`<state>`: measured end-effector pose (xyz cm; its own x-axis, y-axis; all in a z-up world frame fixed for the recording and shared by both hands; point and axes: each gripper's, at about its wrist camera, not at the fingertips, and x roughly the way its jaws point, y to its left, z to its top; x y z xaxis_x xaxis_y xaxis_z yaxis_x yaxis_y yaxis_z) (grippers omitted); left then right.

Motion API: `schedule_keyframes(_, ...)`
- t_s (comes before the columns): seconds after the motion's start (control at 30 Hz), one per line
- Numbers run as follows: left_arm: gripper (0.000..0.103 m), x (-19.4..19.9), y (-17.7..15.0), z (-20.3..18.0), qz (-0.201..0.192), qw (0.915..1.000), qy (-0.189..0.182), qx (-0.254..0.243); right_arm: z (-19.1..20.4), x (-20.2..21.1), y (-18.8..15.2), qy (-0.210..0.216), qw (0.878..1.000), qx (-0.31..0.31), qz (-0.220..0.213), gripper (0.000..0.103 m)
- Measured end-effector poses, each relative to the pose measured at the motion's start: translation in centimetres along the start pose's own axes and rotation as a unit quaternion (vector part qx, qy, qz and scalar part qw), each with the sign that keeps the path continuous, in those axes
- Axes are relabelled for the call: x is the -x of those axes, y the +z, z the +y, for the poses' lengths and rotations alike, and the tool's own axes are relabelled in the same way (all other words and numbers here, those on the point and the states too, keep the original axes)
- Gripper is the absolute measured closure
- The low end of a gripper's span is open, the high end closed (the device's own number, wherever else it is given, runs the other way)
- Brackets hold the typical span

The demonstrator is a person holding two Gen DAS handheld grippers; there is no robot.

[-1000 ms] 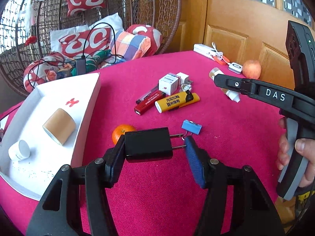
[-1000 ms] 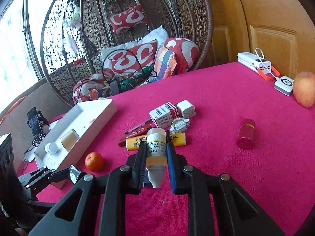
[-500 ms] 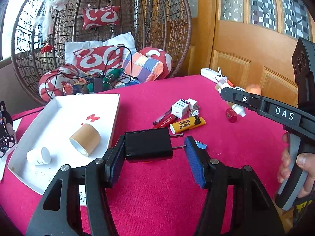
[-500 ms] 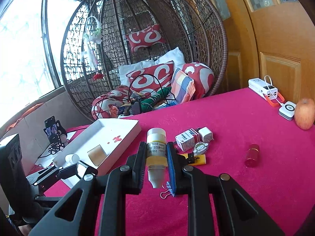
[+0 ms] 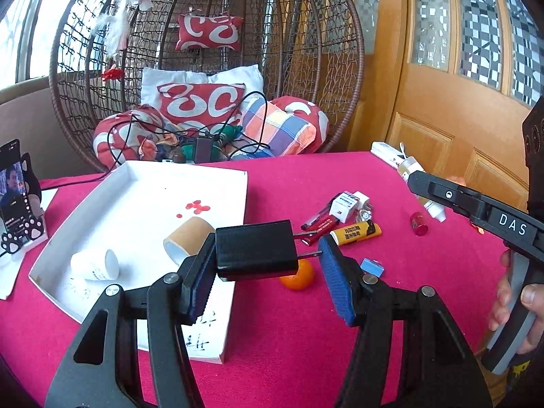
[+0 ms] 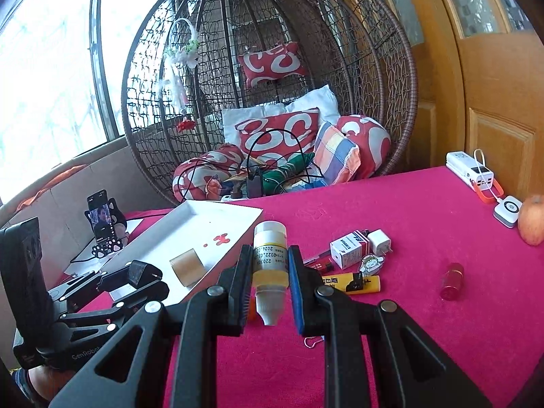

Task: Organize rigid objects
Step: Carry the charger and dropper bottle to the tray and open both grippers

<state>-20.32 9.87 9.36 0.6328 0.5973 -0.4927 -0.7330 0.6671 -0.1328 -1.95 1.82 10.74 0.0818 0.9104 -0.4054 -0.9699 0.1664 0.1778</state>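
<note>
My left gripper point(image 5: 268, 272) is shut on a black plug adapter point(image 5: 255, 250), its prongs against the right pad, held above the near right edge of the white tray point(image 5: 142, 183). The tray holds a tape roll point(image 5: 188, 239) and a small white cup point(image 5: 95, 265). My right gripper point(image 6: 270, 278) is shut on a small yellow dropper bottle point(image 6: 270, 265), held above the pink table. The left gripper also shows in the right wrist view point(image 6: 136, 280), and the right gripper in the left wrist view point(image 5: 476, 207).
On the pink cloth lie a yellow lighter point(image 5: 355, 233), red pen point(image 5: 321, 226), white box point(image 5: 343, 204), red vial point(image 5: 418, 222), orange point(image 5: 299, 273), blue binder clip point(image 5: 370, 267), power bank point(image 6: 469, 171) and apple point(image 6: 532, 219). A phone on a stand point(image 5: 15, 197) is at left. A wicker chair stands behind.
Both grippers have lifted and tilted up, so more of the room shows. The left one has moved left with the adapter, now over the tray's edge. The right still holds the bottle.
</note>
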Motion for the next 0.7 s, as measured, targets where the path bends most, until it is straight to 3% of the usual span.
schedule_keyframes(0.43, 0.044, -0.1, 1.5, 9.0, -0.012, 0.9954, 0.051, 0.08, 6.1, -3.8, 1.6, 0.044, 0.997, 0.061, 0.028, 0.084)
schedule_keyframes(0.7, 0.044, -2.7, 2.7, 15.4, -0.002, 0.9871, 0.097, 0.127, 9.9, -8.1, 2.8, 0.077, 0.992, 0.078, 0.06, 0.084)
